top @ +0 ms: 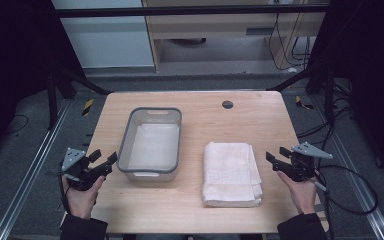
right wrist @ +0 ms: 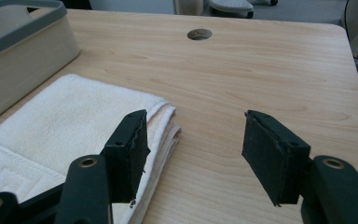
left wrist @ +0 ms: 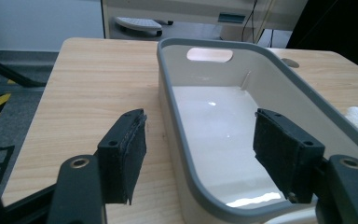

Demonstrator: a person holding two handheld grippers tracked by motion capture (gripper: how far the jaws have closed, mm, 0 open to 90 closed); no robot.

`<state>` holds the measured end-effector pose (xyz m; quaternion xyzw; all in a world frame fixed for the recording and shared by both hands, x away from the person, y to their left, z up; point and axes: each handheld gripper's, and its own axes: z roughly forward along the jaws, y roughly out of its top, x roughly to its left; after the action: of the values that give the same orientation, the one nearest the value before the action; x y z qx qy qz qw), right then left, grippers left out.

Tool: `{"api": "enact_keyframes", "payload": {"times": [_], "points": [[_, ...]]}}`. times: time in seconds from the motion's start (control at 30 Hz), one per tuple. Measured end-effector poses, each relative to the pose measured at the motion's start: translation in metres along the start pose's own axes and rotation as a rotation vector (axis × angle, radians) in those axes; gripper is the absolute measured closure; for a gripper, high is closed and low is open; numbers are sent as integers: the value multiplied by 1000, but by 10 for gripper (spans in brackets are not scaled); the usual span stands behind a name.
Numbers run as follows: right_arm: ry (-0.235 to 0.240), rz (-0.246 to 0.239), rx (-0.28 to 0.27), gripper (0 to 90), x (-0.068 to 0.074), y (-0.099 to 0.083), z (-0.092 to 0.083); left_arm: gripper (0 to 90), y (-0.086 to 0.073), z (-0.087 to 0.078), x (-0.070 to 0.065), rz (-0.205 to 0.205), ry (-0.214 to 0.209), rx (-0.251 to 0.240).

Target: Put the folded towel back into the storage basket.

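A grey-rimmed plastic bin (top: 150,142) stands left of centre on the wooden table (top: 205,112), with nothing in it (left wrist: 214,126). To its right lies a folded white towel (top: 231,173), whose near corner shows in the right gripper view (right wrist: 65,126). My left gripper (top: 104,159) is open at the table's left edge, just short of the bin's near left corner; its jaws straddle the rim (left wrist: 186,158). My right gripper (top: 276,154) is open at the right edge, beside the towel's right side, holding nothing.
A round cable hole (top: 227,104) sits near the table's far edge (right wrist: 199,33). Bare wood lies between the towel and the right edge. Metal rails run along the floor on both sides, and cables lie at the right.
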<state>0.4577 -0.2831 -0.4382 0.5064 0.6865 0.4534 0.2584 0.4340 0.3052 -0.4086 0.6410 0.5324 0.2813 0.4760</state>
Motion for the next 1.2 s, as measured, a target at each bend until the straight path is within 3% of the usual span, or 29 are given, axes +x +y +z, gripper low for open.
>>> {"api": "enact_keyframes", "payload": {"times": [0.53,1.2], "points": [[11,25,-35,358,-7,18,-9,321,17,12,-34,62,-56,3],[53,-2,-37,340,0,41,0,323,30,33,-89,144,-141,9]]}}
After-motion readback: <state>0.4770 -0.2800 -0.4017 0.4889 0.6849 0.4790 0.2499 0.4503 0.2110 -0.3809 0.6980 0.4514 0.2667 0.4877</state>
